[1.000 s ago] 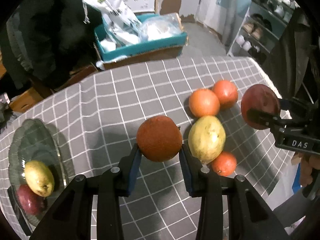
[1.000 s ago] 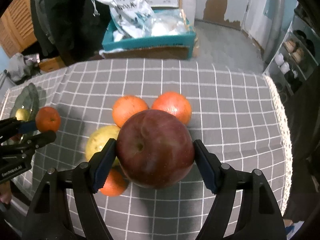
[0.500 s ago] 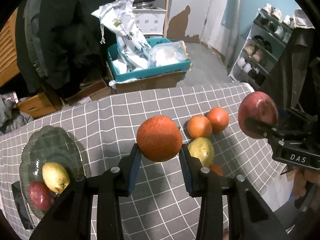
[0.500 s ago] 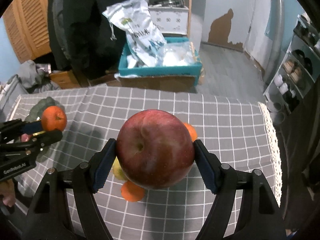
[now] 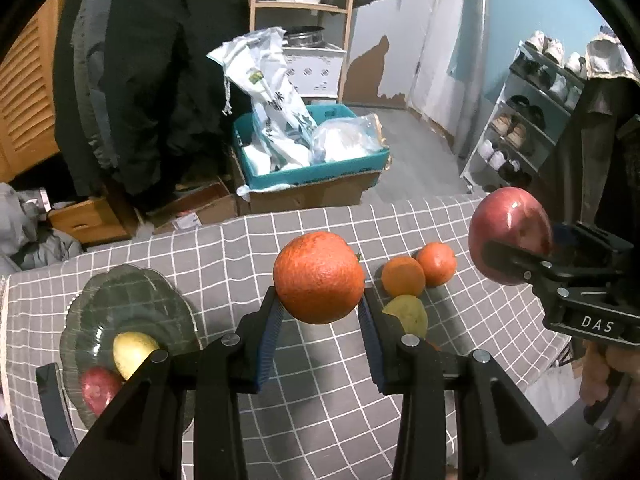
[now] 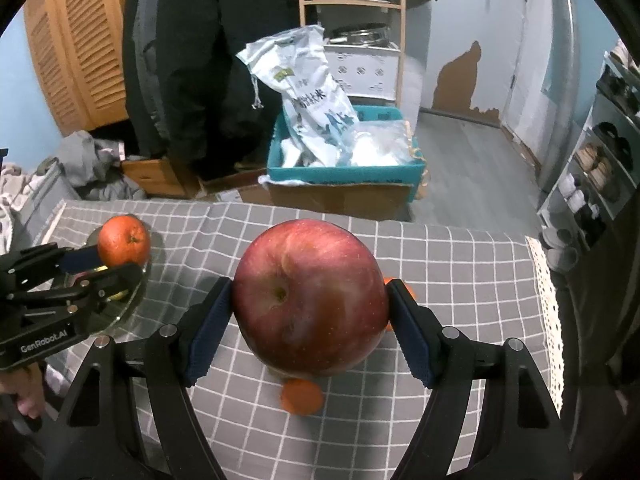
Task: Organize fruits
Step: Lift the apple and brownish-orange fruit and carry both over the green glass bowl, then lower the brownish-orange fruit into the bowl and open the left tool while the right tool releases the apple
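The left gripper [image 5: 320, 312] clamps an orange [image 5: 319, 277] above the checked tablecloth [image 5: 240, 256], glass plate [image 5: 104, 292] at its nine o'clock (a pear and an apple inside). The right gripper [image 6: 309, 312] pinches a red apple [image 6: 309, 297] aloft.

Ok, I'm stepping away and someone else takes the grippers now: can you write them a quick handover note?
Left gripper: shut on the orange, held above the cloth.
Right gripper: shut on the red apple, also in the air.
Glass plate: holds a yellow fruit and a red fruit.
Left: plate both held fruits, then the two oranges and yellow pear on the cloth; a small orange lies below the apple.
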`<state>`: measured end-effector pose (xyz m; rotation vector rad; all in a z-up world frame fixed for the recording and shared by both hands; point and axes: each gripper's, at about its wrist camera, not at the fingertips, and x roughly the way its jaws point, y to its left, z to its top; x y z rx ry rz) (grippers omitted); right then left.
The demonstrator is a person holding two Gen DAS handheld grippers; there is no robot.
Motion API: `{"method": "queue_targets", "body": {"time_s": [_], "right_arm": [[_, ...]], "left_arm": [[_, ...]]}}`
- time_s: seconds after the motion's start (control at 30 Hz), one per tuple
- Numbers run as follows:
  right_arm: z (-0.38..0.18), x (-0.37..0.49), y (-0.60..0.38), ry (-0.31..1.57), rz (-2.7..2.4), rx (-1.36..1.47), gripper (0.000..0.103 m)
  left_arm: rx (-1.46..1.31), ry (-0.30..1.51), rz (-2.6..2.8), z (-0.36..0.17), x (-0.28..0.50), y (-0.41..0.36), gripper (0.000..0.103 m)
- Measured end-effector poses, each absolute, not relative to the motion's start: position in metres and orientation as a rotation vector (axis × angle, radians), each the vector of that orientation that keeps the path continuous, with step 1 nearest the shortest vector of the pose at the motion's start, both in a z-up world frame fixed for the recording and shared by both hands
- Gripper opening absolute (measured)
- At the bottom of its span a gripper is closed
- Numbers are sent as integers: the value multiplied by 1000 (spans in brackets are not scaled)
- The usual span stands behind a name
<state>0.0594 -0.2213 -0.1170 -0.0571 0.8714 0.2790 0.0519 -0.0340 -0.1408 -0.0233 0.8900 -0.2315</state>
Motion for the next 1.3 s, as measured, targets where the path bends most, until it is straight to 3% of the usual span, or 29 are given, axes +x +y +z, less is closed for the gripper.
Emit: {"method": "queue_targets", "body": {"time_s": [1.3], "right_arm": [[-99,85,-72,845,480,-110,77]], "left_arm": [[-182,822,30,-122,33,115,39]]}}
